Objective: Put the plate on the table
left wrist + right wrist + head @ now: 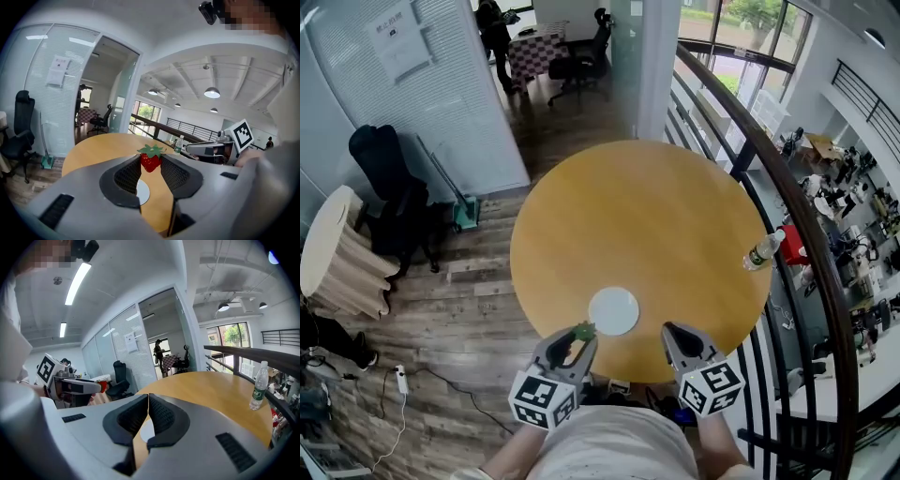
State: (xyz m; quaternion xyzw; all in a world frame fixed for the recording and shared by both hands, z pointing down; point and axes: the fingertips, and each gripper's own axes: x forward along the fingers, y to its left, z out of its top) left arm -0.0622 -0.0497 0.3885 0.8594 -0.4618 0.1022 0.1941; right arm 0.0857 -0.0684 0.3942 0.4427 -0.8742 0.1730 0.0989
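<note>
Just ahead of the two grippers, and between them, one round white plate (613,311) lay flat on the round yellow wooden table (656,216), close to its near edge. The left gripper (580,335) pinched one red strawberry with green leaves (150,160) at its jaw tips. The right gripper (148,397) had its jaws pressed together, with nothing between them. Well to the right of the right gripper stood one clear plastic bottle (763,250) with a green label. The print on the label was too small to read.
</note>
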